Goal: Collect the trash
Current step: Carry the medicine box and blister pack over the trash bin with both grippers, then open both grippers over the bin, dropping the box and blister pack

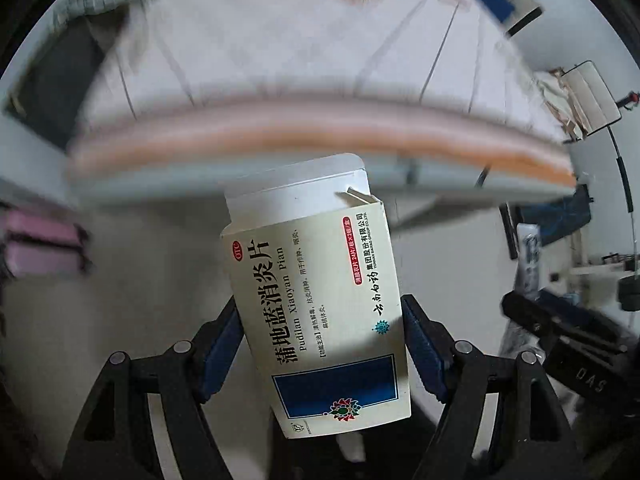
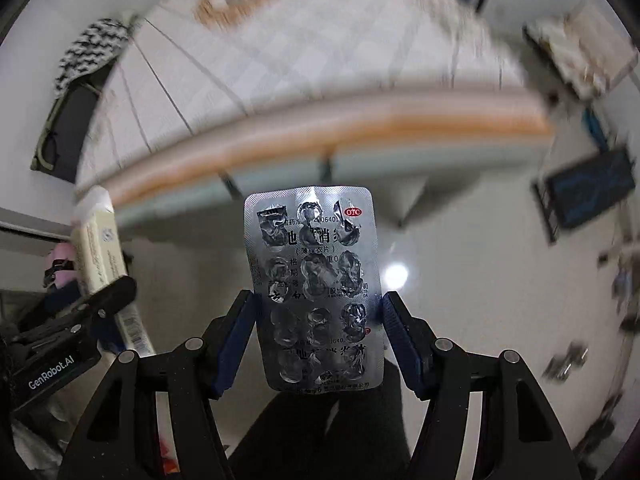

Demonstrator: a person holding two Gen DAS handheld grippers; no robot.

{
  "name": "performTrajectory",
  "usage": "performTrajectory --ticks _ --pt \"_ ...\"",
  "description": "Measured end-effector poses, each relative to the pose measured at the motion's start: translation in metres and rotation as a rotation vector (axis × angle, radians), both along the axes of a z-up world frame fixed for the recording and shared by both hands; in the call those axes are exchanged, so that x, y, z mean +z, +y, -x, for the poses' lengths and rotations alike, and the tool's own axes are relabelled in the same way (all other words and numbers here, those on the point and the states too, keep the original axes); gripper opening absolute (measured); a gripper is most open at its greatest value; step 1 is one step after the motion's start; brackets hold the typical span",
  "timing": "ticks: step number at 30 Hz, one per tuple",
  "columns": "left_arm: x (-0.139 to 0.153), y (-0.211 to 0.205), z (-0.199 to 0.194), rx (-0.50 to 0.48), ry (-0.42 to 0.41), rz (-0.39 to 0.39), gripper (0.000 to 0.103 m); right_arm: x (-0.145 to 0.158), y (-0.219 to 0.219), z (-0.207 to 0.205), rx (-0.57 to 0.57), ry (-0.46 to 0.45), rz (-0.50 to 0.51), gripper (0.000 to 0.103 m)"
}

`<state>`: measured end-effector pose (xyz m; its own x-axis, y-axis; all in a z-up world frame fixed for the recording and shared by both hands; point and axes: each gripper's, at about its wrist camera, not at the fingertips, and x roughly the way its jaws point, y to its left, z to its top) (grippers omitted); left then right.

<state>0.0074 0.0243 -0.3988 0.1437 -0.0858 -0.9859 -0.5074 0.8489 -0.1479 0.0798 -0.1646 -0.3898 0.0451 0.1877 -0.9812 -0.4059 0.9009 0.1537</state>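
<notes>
Carrying trash in both hands: the left claw (image 1: 322, 344) is clamped across a medicine box (image 1: 320, 300), flap open, while the right claw (image 2: 318, 340) pinches an emptied blister pack (image 2: 314, 284) by its edges, both probably bound for a bin.

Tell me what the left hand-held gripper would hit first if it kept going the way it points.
Probably the pale floor. The left hand-held gripper, clamped on the medicine box, points down at it; nothing else shows in that line, though the box hides part.
</notes>
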Motion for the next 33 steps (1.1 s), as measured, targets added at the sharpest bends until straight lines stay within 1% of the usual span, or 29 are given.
performTrajectory --ticks 1,2,3,4,5,6,7,8,9,10,12,14,15,16,18,19,20,21,22,24,25,26,28,30,33 --pt "-0.028 -0.002 0.002 0.007 0.013 0.039 0.074 -0.028 -0.009 0.006 -0.02 0.05 0.001 0.066" --pt "-0.048 -0.001 0.003 0.011 0.026 0.063 0.074 -0.045 -0.014 0.008 -0.034 0.074 -0.001 0.066" --pt "-0.078 -0.002 0.003 0.021 0.047 0.104 0.074 -0.077 -0.022 0.01 -0.056 0.122 -0.012 0.066" --pt "-0.1 -0.002 0.002 0.029 0.057 0.135 0.074 -0.103 -0.028 0.011 -0.075 0.154 -0.016 0.066" --pt "-0.126 -0.001 0.001 0.041 0.072 0.167 0.074 -0.121 -0.033 0.01 -0.093 0.173 -0.021 0.067" --pt "-0.154 0.0 -0.001 0.057 0.089 0.194 0.075 -0.155 -0.039 0.009 -0.121 0.212 -0.036 0.067" --pt "-0.178 0.002 -0.004 0.072 0.096 0.215 0.075 -0.181 -0.043 0.007 -0.136 0.234 -0.046 0.067" --pt "-0.207 0.004 -0.007 0.086 0.096 0.235 0.075 -0.199 -0.045 0.006 -0.149 0.243 -0.055 0.067" --pt "-0.23 0.005 -0.01 0.093 0.098 0.251 0.076 -0.223 -0.048 0.003 -0.162 0.258 -0.069 0.067" --pt "-0.248 0.007 -0.013 0.096 0.096 0.26 0.076 -0.257 -0.048 0.0 -0.168 0.281 -0.083 0.067" --pt "-0.293 0.011 -0.018 0.118 0.078 0.291 0.079 -0.304 -0.049 -0.004 -0.186 0.306 -0.11 0.067" --pt "-0.325 0.014 -0.02 0.127 0.098 0.3 0.092 -0.348 -0.046 -0.006 -0.19 0.334 -0.128 0.067" --pt "-0.339 0.015 -0.021 0.125 0.102 0.305 0.102 -0.368 -0.044 -0.009 -0.187 0.353 -0.141 0.067" --pt "-0.348 0.016 -0.021 0.122 0.112 0.293 0.102 -0.383 -0.042 -0.011 -0.187 0.367 -0.15 0.067" --pt "-0.361 0.018 -0.02 0.114 0.129 0.257 0.102 -0.412 -0.037 -0.012 -0.177 0.387 -0.178 0.068" --pt "-0.365 0.019 -0.019 0.115 0.14 0.242 0.102 -0.422 -0.035 -0.015 -0.174 0.394 -0.185 0.073" --pt "-0.366 0.02 -0.018 0.118 0.143 0.217 0.102 -0.429 -0.034 -0.018 -0.171 0.399 -0.189 0.088" --pt "-0.363 0.02 -0.016 0.122 0.134 0.185 0.102 -0.437 -0.032 -0.017 -0.161 0.406 -0.194 0.093" --pt "-0.36 0.019 -0.014 0.122 0.136 0.148 0.102 -0.441 -0.03 -0.016 -0.154 0.404 -0.193 0.096" --pt "-0.349 0.017 -0.007 0.109 0.152 0.05 0.102 -0.445 -0.026 -0.014 -0.129 0.394 -0.162 0.096" --pt "-0.34 0.014 -0.006 0.1 0.165 -0.01 0.102 -0.441 -0.025 -0.011 -0.11 0.371 -0.133 0.096" --pt "-0.333 0.017 0.0 0.096 0.167 -0.035 0.102 -0.439 -0.024 -0.01 -0.098 0.358 -0.115 0.097" --pt "-0.317 0.014 0.004 0.095 0.172 -0.059 0.102 -0.425 -0.02 -0.005 -0.051 0.302 -0.048 0.097" --pt "-0.297 0.01 0.008 0.089 0.181 -0.078 0.102 -0.404 -0.016 -0.004 -0.009 0.238 0.015 0.097" --pt "-0.257 0.001 0.012 0.08 0.177 -0.095 0.102 -0.373 -0.016 -0.001 0.035 0.175 0.066 0.097"
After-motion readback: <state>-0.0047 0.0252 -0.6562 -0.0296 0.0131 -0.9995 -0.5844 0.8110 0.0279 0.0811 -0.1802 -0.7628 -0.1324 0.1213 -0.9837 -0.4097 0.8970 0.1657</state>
